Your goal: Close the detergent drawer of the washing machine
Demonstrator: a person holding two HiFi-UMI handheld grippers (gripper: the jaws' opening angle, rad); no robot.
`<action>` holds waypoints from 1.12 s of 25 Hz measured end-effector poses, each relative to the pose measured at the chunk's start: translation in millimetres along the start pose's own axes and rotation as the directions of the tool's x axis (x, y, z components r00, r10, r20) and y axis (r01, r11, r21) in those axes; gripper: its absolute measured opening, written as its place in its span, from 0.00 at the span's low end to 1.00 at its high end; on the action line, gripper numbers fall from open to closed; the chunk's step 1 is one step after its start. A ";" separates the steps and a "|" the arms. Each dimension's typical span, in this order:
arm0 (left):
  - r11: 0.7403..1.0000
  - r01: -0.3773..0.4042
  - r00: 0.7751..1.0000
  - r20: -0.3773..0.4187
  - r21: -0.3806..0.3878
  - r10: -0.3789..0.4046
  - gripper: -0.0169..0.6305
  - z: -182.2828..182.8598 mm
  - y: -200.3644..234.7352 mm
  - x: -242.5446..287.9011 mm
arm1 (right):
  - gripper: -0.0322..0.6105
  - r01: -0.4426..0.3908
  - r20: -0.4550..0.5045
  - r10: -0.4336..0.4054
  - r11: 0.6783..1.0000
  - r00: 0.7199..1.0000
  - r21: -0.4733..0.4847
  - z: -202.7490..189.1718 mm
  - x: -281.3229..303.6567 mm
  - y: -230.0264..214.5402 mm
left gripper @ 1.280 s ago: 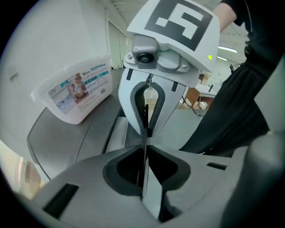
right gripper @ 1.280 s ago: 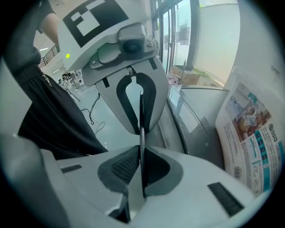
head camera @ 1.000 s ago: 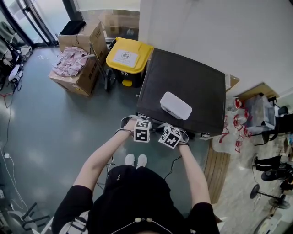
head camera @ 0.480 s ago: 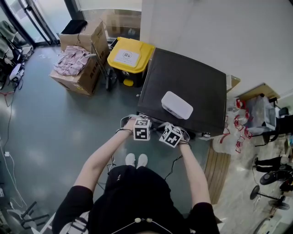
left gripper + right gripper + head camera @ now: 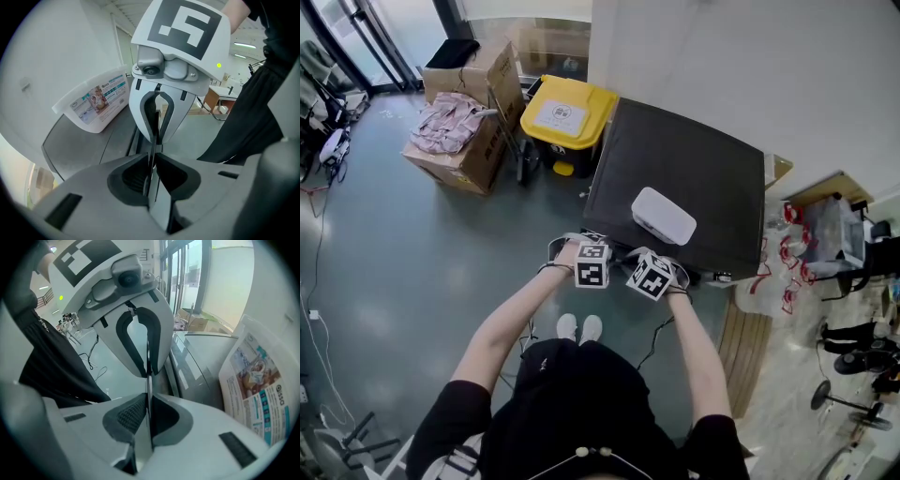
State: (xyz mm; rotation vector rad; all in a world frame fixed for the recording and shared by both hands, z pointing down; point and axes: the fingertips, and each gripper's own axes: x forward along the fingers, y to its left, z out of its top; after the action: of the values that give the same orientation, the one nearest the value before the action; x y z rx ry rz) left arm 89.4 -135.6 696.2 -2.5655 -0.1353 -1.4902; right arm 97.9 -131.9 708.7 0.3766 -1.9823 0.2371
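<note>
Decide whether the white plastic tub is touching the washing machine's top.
Touching. The left gripper view shows the white tub resting on the machine's dark top, no gap beneath.

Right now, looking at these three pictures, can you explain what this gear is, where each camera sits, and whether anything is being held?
There is no robot here: a person holds a two-jaw gripper in each hand. The head view comes from a camera on the person's head, looking steeply down at the washing machine, on whose dark top a white labelled tub sits. The other two pictures come from cameras riding on the grippers. The left gripper and right gripper point at each other, so each view shows the other one's marker cube. Both pairs of jaws are together with nothing between them. The detergent drawer cannot be made out in these pictures.
</note>
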 end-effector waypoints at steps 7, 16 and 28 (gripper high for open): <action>0.995 -0.095 0.995 0.015 0.017 0.095 0.10 0.4 5.7 0.3 | 0.12 0.054 0.015 -0.054 0.999 0.998 -0.002 -0.4 0.9 -6.6; 0.991 -0.120 0.993 0.005 0.058 0.119 0.10 2.0 9.5 -1.5 | 0.13 0.101 0.020 -0.101 0.995 0.995 -0.013 0.9 0.1 -10.0; 0.979 -0.183 0.983 -0.011 0.091 0.185 0.11 2.1 12.2 0.0 | 0.16 0.239 -0.001 -0.239 0.969 0.971 -0.068 1.4 1.3 -13.2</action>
State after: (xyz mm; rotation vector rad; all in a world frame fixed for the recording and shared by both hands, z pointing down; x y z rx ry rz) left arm 93.2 -147.2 694.0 -2.4187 0.0365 -1.4084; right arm 101.0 -144.8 709.3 0.5651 -1.9098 0.0183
